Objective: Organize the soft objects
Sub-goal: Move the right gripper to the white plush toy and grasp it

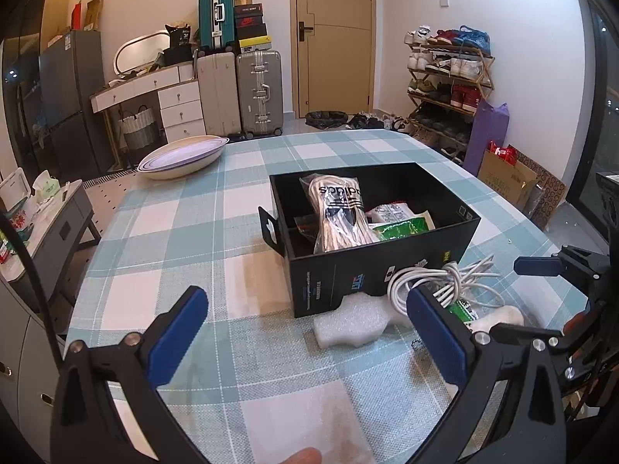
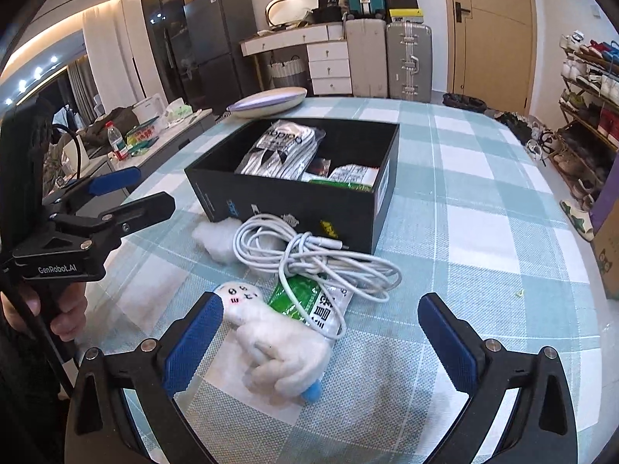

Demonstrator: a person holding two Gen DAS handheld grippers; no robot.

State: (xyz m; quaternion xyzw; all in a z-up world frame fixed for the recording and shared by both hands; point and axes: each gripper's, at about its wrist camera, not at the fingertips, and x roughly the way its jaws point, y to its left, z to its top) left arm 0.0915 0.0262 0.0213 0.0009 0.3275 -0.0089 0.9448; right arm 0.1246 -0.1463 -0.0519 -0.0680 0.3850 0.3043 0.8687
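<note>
An open black box (image 1: 387,266) (image 2: 271,197) stands on the checked tablecloth and holds a bagged pack of white socks (image 1: 340,212) (image 2: 278,150) and green-and-white packets (image 1: 402,220) (image 2: 348,178). In front of it lie a coiled white cable (image 2: 309,255) (image 1: 437,278), a white foam piece (image 1: 348,324) (image 2: 216,239), a green packet (image 2: 313,301) and a white plush toy (image 2: 274,352). My left gripper (image 1: 307,321) is open and empty over the cloth, left of the foam. My right gripper (image 2: 321,332) is open, its jaws either side of the plush toy.
A stack of shallow bowls (image 1: 182,156) (image 2: 267,102) sits at the table's far left edge. Beyond the table are suitcases (image 1: 257,92), a door, a shoe rack (image 1: 448,81) and a low side table with clutter (image 1: 35,208).
</note>
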